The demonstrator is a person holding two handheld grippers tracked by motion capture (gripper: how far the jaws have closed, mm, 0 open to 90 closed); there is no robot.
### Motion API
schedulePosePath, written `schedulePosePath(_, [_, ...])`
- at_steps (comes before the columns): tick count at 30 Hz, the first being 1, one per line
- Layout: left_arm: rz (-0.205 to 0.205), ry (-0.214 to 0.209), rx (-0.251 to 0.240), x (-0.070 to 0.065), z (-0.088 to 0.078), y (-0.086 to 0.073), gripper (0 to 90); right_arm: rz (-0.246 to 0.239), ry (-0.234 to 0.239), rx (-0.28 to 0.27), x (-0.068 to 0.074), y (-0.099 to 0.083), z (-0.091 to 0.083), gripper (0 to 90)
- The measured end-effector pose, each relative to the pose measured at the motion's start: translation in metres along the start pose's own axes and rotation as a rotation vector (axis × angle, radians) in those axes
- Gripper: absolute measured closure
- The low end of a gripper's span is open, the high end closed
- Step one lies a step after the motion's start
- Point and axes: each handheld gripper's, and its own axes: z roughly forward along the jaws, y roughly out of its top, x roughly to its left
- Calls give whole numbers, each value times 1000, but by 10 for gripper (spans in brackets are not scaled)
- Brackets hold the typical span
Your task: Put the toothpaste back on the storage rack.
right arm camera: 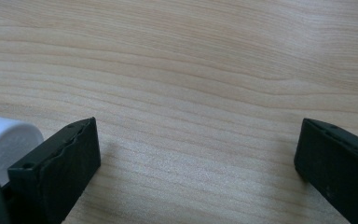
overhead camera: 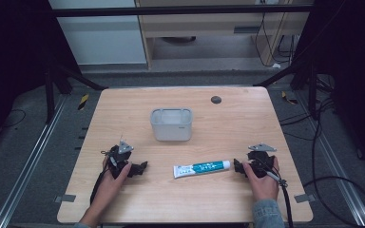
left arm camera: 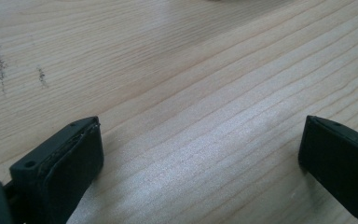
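While a toothpaste tube [overhead camera: 202, 167] is lying flat on the wooden table [overhead camera: 123, 204], the right hand-held gripper [overhead camera: 238, 166] is resting just beside its white cap end [right arm camera: 2, 144], jaws standing wide apart with only bare wood between them. Well apart on the other side of the tube, the left hand-held gripper [overhead camera: 142, 167] is sitting on the table, its jaws likewise spread wide and gripping nothing. Behind the tube, a grey bin [overhead camera: 171, 124] is standing upright, and a small dark disc [overhead camera: 216, 99] is lying near the far edge. Nothing is lying between either gripper and the tube.
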Motion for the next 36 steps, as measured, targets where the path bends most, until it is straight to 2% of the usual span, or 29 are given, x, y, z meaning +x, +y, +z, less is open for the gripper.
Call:
schedulePosePath(9, [-1, 0, 0, 0, 0, 0, 0, -14, 19, -1, -2, -1, -1, 10])
schedulePosePath(11, [2, 1, 3, 0, 0, 0, 0, -21, 24, -5, -3, -2, -3, 29])
schedulePosePath(12, [2, 0, 2, 0, 0, 0, 0, -22, 27, -7, -4, -2, -4, 68])
schedulePosePath(14, [2, 1, 2, 0, 0, 0, 0, -53, 22, -13, -4, -1, -9, 139])
schedulePosePath(16, [2, 1, 2, 0, 0, 0, 0, -73, 17, -26, -3, 3, -15, 117])
schedulePosePath(17, [1, 1, 2, 0, 0, 0, 0, -87, 28, -30, -1, 6, -18, 117])
schedulePosePath(19, [2, 1, 2, 0, 0, 0, 0, -154, 23, -30, 6, 13, -27, 120])
schedulePosePath(23, [-3, 2, 0, 0, 0, 0, 0, -297, 72, -28, 24, 26, -47, 136])
schedulePosePath(25, [-3, 2, 0, 0, 0, 0, 0, -315, 84, -23, 27, 28, -50, 144])
schedulePosePath(26, [-3, 2, 0, 0, 0, 0, 0, -372, 133, -8, 37, 36, -54, 163])
schedulePosePath(30, [1, 1, 2, 0, 0, 0, 0, -487, 211, 36, 60, 49, -53, 199])
schedulePosePath(34, [1, 1, 2, 0, 0, 0, 0, -559, 288, 93, 81, 59, -43, 245])
schedulePosePath(36, [2, 1, 3, 0, 0, 0, 0, -598, 341, 116, 92, 65, -36, 264])
